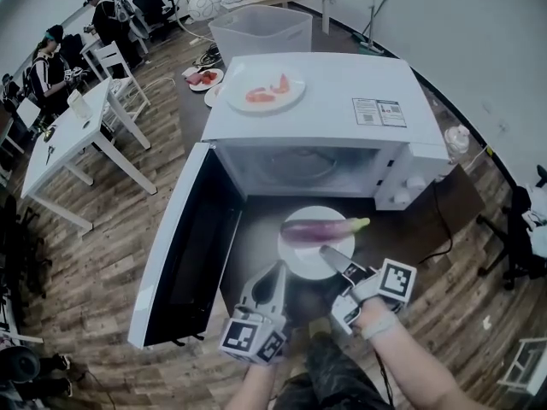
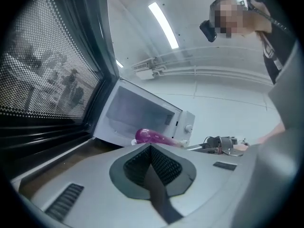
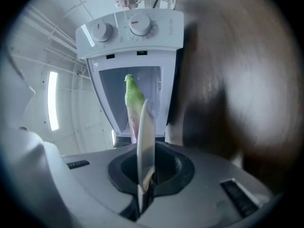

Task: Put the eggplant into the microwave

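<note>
A purple eggplant (image 1: 318,229) with a green stem lies on a white plate (image 1: 309,265) held just in front of the open white microwave (image 1: 316,109). The microwave's door (image 1: 184,246) is swung out to the left, and its cavity (image 1: 299,167) shows a glass turntable. My left gripper (image 1: 279,273) is shut on the plate's near-left rim. My right gripper (image 1: 329,254) is shut on the near-right rim. The right gripper view shows the plate (image 3: 146,141) edge-on between the jaws, with the eggplant (image 3: 134,103) beyond. In the left gripper view the eggplant (image 2: 154,137) shows over the jaws (image 2: 151,148).
The microwave stands on a wooden floor. A plate of red food (image 1: 263,92) rests on its top and another plate (image 1: 205,79) lies on the floor behind. A clear plastic bin (image 1: 261,28) stands further back. White tables (image 1: 68,135) and people (image 1: 51,67) are at the left.
</note>
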`<control>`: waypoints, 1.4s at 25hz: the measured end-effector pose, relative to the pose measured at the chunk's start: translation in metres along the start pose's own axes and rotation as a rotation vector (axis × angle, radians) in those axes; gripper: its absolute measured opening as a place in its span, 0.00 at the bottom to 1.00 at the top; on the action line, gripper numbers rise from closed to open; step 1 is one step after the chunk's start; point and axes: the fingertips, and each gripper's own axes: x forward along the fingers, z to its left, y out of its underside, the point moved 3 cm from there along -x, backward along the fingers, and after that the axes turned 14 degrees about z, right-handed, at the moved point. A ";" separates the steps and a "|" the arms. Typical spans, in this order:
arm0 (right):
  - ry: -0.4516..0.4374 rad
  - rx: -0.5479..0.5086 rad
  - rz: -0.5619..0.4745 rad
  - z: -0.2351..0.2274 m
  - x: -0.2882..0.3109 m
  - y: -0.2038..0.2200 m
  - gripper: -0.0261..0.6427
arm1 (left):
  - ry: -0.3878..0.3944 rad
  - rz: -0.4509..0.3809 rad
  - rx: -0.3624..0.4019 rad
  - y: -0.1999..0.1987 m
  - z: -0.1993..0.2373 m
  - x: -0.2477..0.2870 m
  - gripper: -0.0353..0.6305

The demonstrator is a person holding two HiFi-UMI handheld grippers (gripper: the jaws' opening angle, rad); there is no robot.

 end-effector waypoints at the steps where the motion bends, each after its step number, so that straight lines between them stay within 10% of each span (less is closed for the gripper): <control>1: -0.001 -0.001 -0.003 0.000 0.003 -0.005 0.05 | 0.001 -0.002 0.000 -0.002 0.002 0.005 0.06; 35: 0.007 0.023 -0.048 -0.002 0.067 -0.092 0.05 | 0.123 0.125 -0.001 0.000 -0.008 0.100 0.06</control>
